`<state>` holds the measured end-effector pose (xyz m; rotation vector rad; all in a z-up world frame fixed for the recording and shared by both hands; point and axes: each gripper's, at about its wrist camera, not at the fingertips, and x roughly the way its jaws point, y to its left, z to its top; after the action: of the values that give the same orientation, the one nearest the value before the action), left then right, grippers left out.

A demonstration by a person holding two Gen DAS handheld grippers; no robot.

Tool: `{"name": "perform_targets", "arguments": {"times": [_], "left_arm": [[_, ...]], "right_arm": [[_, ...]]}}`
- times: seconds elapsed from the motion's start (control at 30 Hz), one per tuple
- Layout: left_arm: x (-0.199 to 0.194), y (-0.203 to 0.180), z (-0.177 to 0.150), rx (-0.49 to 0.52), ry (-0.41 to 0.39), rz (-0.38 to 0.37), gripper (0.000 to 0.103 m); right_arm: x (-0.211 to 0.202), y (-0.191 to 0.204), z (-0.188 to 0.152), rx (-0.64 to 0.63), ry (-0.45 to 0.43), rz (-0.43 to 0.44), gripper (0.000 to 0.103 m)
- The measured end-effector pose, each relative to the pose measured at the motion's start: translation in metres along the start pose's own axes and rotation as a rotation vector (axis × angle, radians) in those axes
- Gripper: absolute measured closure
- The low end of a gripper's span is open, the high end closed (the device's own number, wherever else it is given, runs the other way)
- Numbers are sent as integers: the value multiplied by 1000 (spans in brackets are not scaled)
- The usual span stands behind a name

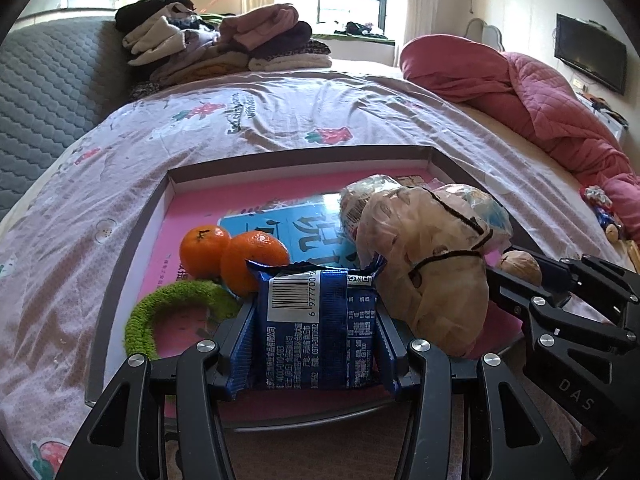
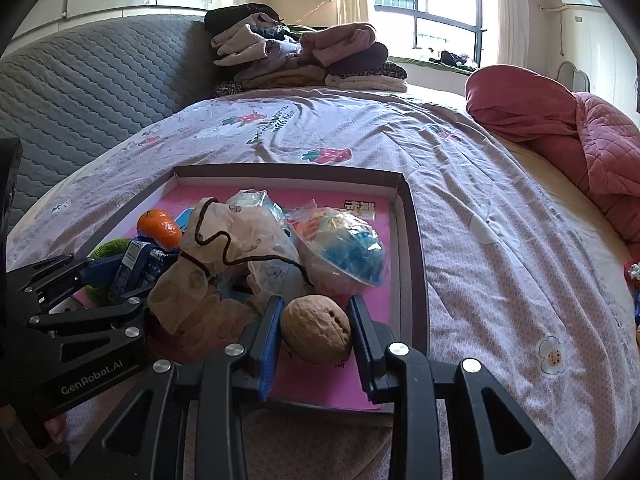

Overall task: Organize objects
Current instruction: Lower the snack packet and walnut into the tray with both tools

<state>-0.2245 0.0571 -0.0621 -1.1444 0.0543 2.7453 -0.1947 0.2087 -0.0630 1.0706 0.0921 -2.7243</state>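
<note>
Left wrist view: left gripper (image 1: 316,344) clamps a blue foil snack packet with a white barcode label (image 1: 316,320); right gripper (image 2: 316,332) pinches a round tan walnut (image 2: 316,330).

Both hold their loads over the near edge of a shallow grey-walled cardboard tray with a pink printed floor (image 1: 132,248), which lies on a pale pink strawberry-print bedsheet (image 1: 280,120). Inside the tray, two glossy orange tangerines (image 1: 234,254) sit touching each other just behind the packet, a fuzzy green fabric ring (image 1: 176,300) lies to their left, and a beige drawstring cloth pouch (image 1: 432,280) leans beside the packet. A clear plastic bag holding blue and orange items (image 2: 340,248) rests behind the walnut.
</note>
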Motion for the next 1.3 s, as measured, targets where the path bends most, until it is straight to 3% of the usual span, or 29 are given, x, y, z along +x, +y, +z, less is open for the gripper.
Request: {"name": "perform_targets", "arguments": {"times": [0.33,1.3], "left_arm": [[-2,5,-6,-19,-5,-49,50],[0,5,-7,-35,7,-22,50]], "right_arm": [[-3,-4,-2,23,-17,5,70],[4,-3,-6,36,16,4,70]]}}
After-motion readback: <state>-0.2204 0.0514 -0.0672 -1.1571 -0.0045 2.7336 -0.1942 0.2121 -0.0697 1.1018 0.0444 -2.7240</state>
